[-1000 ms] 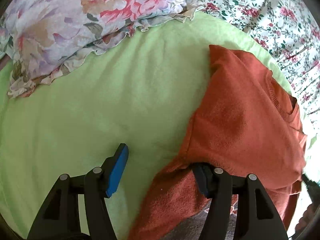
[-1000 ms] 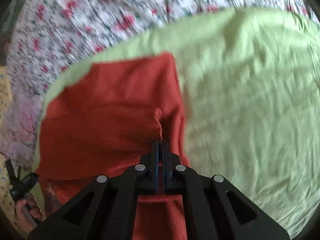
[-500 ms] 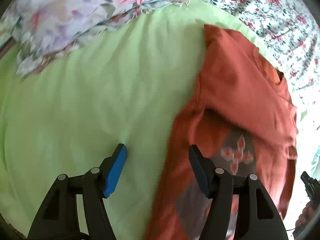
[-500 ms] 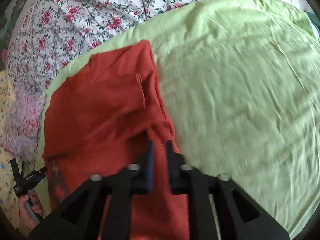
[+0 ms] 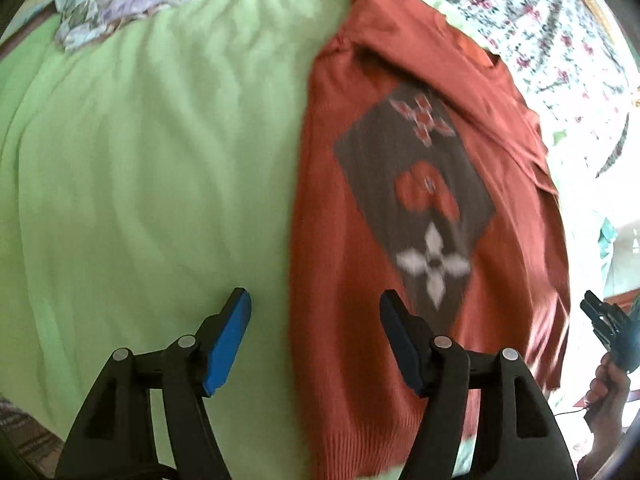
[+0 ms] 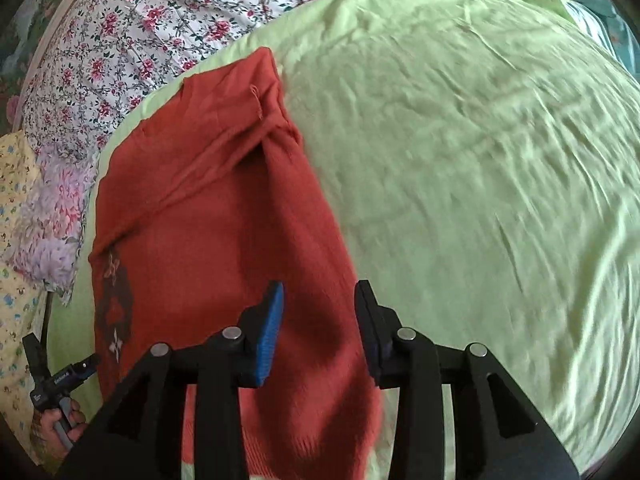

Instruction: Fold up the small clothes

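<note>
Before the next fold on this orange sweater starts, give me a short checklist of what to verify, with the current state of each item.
1. Left gripper open and holding nothing: ok, jaws wide apart.
2. Right gripper open and holding nothing: ok, jaws apart above the cloth.
3. Orange sweater lying fully on the green sheet: ok in both views.
4. One side already folded inward: ok, a flap lies across the upper part.
5. Sweater flat enough for the next fold: not ok, there are creases along the flap edge.
6. Hem even and square: cannot tell, the grippers hide part of it and the frames are blurred.
</note>
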{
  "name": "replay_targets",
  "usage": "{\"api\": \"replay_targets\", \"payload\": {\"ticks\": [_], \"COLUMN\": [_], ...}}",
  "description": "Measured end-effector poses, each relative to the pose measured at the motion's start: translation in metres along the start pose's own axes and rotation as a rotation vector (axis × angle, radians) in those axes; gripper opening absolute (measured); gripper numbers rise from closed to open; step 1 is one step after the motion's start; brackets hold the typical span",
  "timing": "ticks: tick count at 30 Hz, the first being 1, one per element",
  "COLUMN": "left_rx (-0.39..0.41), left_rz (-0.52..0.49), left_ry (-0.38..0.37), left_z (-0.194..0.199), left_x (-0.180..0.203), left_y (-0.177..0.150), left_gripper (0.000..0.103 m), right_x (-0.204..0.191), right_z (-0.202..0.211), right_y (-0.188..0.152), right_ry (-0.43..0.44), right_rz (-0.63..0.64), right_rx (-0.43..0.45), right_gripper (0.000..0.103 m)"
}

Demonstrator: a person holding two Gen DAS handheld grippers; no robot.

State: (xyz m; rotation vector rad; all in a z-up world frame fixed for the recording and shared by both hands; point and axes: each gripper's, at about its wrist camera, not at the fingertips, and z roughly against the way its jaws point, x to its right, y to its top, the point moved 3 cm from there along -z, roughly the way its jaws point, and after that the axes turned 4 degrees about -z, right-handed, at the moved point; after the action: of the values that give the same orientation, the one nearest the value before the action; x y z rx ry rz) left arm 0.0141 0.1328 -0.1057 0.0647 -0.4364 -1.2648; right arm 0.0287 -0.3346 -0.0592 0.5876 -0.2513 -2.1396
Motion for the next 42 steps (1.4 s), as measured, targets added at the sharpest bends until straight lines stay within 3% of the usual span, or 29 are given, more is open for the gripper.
{"api": "replay_targets", "payload": {"ticks": [5,9,16,19,20,21,22,23,25,29,34,42], "left_rx": [-0.028,-0.027,-0.011,-0.008,-0.004,-0.005,-0.014,-0.017,0.023,0.086,0.020,-0.039], "left_rz": [0.004,-0.014,-0.059,-0.094,-0.105,-0.109,-0.104,-0.092,-0.087,-0.072,-0.050,0.017], "left_ry": [-0.048,-0.052,-0.029,0.014,0.016,0.005,-0.032,-0.066,-0.080,-0.137,-0.115,-0.183], "left_z": [0.003,0.002,-0.003,-0.006,-0.006,-0.005,-0.005,-0.004,0.008,0.031,0.012,-0.001], "left_x": [0.002,0.010,0.022,0.028,0.027,0.026,0.026,0.025,0.022,0.015,0.002,0.004], "left_y": [-0.036,-0.050,-0.048,-0.044,-0.044,-0.043,-0.042,-0.042,-0.043,-0.047,-0.052,-0.058], "left_gripper": [0.072,0.080,0.076,0.057,0.042,0.019,0.009,0.006,0.005,0.003,0.005,0.051], "right_x": [0.022,0.039,0.039,0.031,0.028,0.025,0.023,0.020,0.017,0.028,0.042,0.045], "right_z": [0.012,0.020,0.012,0.004,0.000,-0.003,-0.006,-0.009,-0.008,0.015,0.012,-0.006], "right_y": [-0.029,-0.051,-0.083,-0.089,-0.090,-0.091,-0.090,-0.091,-0.092,-0.087,-0.085,-0.092], "right_ry": [0.027,0.029,0.089,0.133,0.158,0.166,0.171,0.171,0.156,0.227,0.214,0.226], "right_rz": [-0.035,-0.040,-0.016,-0.033,-0.040,-0.043,-0.040,-0.030,-0.007,-0.024,-0.025,-0.079], "right_rx": [-0.024,-0.042,-0.123,-0.126,-0.128,-0.131,-0.135,-0.152,-0.155,-0.131,-0.149,-0.226], "right_gripper": [0.038,0.038,0.038,0.038,0.038,0.033,0.023,0.007,0.007,0.006,0.006,0.013]}}
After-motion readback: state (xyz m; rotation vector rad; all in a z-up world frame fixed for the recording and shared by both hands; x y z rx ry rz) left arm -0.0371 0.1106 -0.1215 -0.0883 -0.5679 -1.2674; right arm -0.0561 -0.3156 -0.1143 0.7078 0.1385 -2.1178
